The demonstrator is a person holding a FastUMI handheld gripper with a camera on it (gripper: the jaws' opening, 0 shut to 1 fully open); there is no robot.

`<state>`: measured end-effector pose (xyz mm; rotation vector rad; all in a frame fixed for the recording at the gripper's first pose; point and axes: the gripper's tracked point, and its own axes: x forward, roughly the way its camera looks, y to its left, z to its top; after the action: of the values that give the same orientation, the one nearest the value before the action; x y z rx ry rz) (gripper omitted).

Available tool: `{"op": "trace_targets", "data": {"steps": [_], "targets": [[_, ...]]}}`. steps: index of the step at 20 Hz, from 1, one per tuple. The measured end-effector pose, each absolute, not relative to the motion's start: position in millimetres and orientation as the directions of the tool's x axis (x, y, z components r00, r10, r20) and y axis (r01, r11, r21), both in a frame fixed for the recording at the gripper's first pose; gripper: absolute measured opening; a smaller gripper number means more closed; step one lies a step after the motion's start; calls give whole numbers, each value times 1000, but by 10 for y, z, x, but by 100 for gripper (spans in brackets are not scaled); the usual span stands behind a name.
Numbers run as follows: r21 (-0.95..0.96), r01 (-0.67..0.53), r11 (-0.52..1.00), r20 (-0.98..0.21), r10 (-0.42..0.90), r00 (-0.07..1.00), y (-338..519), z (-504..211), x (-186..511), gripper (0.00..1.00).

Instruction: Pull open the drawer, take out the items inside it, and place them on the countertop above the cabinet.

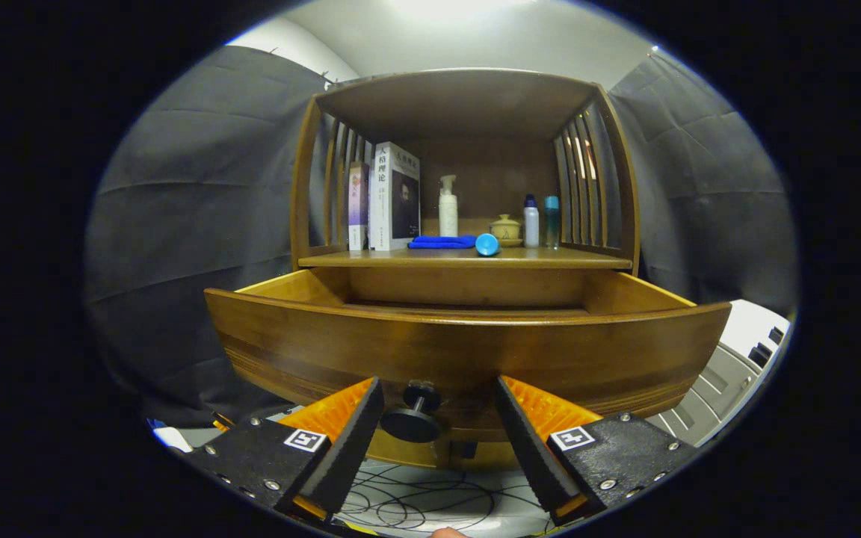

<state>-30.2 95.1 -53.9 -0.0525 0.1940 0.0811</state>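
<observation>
The hand-held gripper (438, 426) straddles the drawer knob (414, 412), fingers apart and clear of it. The drawer (468, 347) stands pulled out; best to back off the knob squarely.

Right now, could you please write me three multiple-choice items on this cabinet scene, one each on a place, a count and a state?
1. Where does the drawer knob sit relative to the hand-held gripper?
A. Between its two fingers
B. Far beyond them, on the countertop
C. Beside the books

2. How many books stand on the countertop?
A. Five
B. None
C. Two

3. What state is the drawer in?
A. Fully closed
B. Pulled open
C. Lifted out and set on the countertop

Answers:
1. A, the knob lies in the gap between the spread fingers, and neither finger presses on it.
2. C, two upright books stand by the slatted side, left of the blue cloth.
3. B, the drawer front juts forward with both side walls exposed.
</observation>
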Motion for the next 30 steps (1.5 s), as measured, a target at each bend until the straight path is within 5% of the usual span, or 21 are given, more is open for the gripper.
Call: {"op": "trace_targets", "data": {"steps": [30], "targets": [[-11,45,999,-175,-46,983,803,-457,761,95]]}}
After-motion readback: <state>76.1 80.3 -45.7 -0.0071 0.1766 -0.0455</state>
